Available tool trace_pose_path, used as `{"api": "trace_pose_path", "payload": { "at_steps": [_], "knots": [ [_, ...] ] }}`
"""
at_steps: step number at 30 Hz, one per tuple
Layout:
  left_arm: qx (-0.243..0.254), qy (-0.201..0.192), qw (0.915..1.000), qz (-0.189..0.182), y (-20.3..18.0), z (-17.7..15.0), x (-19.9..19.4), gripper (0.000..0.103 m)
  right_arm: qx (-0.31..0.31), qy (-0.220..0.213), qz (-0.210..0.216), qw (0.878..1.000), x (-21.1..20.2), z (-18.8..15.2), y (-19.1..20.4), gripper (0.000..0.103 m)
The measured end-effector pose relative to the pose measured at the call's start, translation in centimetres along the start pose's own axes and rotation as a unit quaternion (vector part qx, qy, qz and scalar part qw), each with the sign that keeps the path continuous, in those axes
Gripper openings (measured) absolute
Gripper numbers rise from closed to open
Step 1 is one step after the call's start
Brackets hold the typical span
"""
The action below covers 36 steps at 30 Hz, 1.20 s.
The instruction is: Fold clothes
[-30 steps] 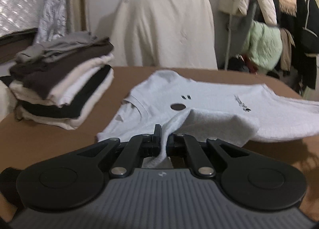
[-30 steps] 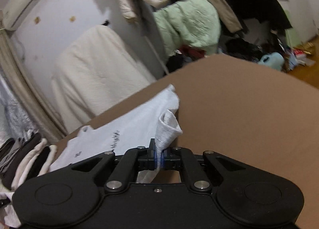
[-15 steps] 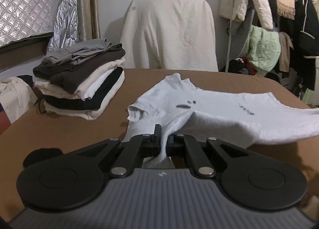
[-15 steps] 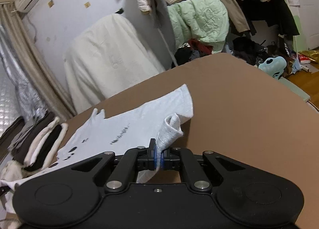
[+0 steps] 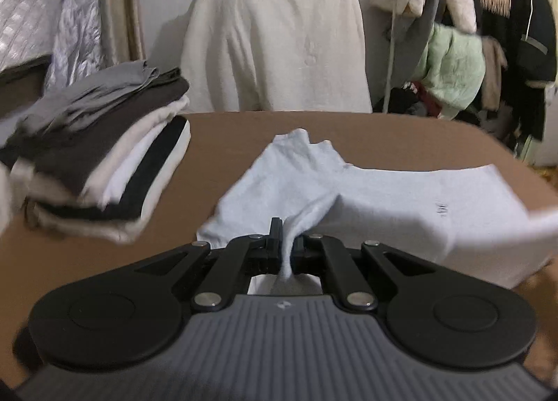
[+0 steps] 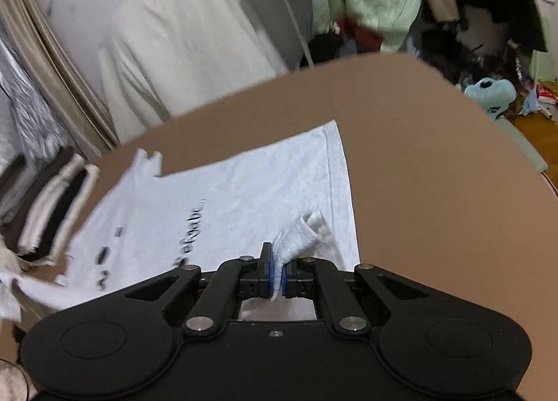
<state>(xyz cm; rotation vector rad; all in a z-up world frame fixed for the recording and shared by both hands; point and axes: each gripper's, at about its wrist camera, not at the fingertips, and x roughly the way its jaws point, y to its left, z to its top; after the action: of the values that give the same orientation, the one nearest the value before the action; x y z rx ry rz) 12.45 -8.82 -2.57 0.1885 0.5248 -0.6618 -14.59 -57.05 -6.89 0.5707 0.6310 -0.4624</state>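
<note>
Brown table (image 5: 401,136); white T-shirt (image 5: 401,205) between both jaws

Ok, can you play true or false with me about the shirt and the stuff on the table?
1. Both tools pinch the white shirt. True: left tool, right tool.
2. The shirt is plain. False: it has dark print.
3. A pile of folded clothes sits on the table. True.
4. The pile lies on top of the shirt. False: it sits beside it, apart.
</note>
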Motion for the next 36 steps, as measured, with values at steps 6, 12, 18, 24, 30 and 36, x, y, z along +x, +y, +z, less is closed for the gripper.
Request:
{"api": "trace_pose_path", "payload": {
  "at_steps": [6,12,18,24,30,36],
  "knots": [
    [0.042,0.024,0.9988,0.003,0.5,4.4,10.8,0.003,0.015,0.046,-0.01,0.999,8.9,7.1,0.8,0.005],
    [0.035,0.038,0.9986,0.004,1.7,6.8,19.7,0.003,0.017,0.05,-0.034,0.998,15.2,9.8,1.7,0.005],
    [0.036,0.097,0.9946,-0.012,2.4,6.8,26.7,0.003,0.058,0.082,-0.042,0.994,20.0,11.6,0.1,0.005],
    [0.051,0.092,0.9944,-0.01,1.8,7.4,30.0,0.003,0.061,0.098,-0.057,0.992,22.9,12.1,-0.4,0.005],
    [0.054,0.096,0.994,-0.002,1.0,8.3,32.5,0.003,0.079,0.104,-0.059,0.99,23.8,12.6,-1.0,0.005],
    [0.064,0.108,0.992,0.011,0.3,8.2,34.3,0.003,0.074,0.098,-0.067,0.99,23.5,14.0,-0.6,0.005]
  ]
}}
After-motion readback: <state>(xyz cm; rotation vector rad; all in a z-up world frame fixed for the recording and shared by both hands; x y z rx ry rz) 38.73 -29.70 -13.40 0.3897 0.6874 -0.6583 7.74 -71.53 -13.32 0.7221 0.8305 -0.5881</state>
